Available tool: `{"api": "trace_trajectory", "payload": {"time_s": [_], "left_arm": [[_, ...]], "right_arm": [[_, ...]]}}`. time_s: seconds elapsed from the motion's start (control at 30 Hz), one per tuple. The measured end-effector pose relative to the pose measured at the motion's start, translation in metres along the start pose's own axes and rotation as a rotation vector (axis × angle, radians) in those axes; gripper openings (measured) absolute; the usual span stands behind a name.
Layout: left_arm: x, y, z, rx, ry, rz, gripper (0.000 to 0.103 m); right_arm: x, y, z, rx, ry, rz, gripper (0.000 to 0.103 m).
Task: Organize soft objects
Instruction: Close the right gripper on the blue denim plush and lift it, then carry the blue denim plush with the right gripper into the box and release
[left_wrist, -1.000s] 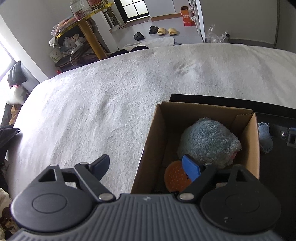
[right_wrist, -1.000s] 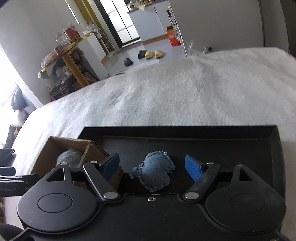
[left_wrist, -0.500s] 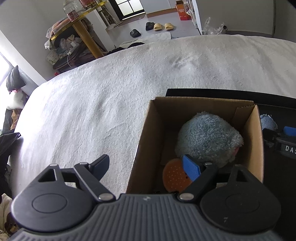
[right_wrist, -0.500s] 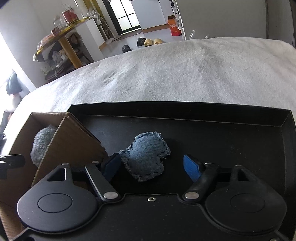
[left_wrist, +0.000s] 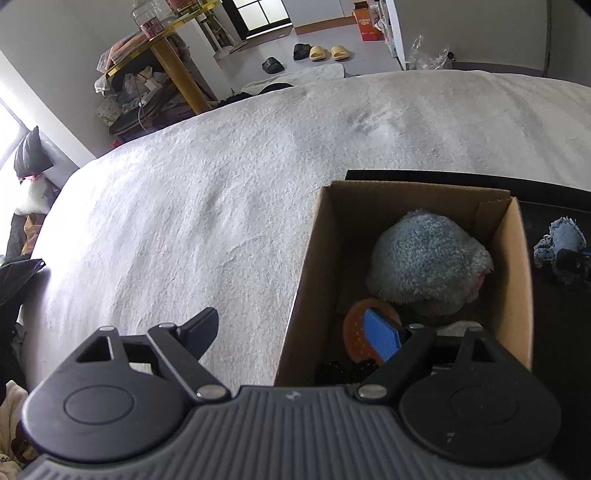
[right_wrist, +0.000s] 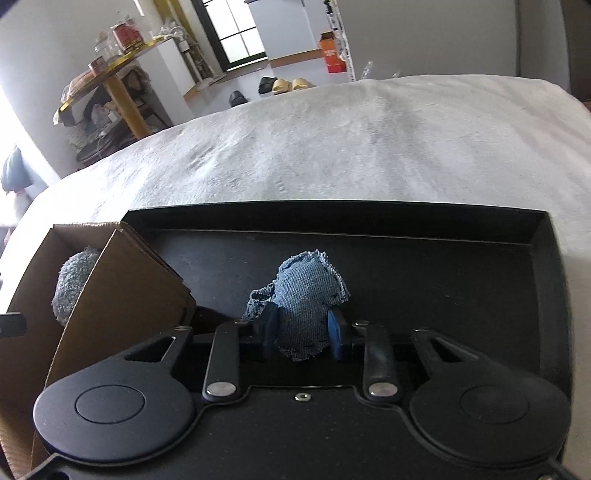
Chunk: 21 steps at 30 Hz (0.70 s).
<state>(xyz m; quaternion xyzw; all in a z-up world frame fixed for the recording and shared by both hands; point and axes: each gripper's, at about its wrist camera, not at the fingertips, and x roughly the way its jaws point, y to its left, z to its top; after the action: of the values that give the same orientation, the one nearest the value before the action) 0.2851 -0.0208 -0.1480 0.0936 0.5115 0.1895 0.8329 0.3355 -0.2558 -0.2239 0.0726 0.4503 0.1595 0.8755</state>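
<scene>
White bedspread (left_wrist: 221, 206): one cardboard box (left_wrist: 511, 280), right gripper (right_wrist: 303, 328) clamping one denim pouch (right_wrist: 306, 291).

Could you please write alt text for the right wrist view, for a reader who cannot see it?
The right gripper is shut on a denim pouch in a black tray on a white blanket. A cardboard box at left holds a fluffy blue toy.

Orange disc (left_wrist: 360, 332) half hidden behind finger; fluffy toy (right_wrist: 68, 284) mostly behind box wall (right_wrist: 122, 291).
</scene>
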Motion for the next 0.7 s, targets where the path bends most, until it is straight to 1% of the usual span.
{"api": "trace_trajectory", "payload": {"time_s": [0.17,0.37,0.7], "left_arm": [[-0.01,0.001,-0.004,0.005,-0.01,-0.02,0.085],[-0.022,0.006,-0.009,-0.012,-0.015,-0.058,0.085],[-0.041,0.02,-0.022,-0.02,-0.034,-0.099,0.085]], "right_arm": [[-0.017,-0.004,-0.002,0.023,-0.006,-0.021,0.028],[-0.043,-0.004,-0.006,0.04,-0.026,-0.041,0.028],[-0.085,-0.001,-0.009,0.08,-0.099,-0.035,0.028]]}}
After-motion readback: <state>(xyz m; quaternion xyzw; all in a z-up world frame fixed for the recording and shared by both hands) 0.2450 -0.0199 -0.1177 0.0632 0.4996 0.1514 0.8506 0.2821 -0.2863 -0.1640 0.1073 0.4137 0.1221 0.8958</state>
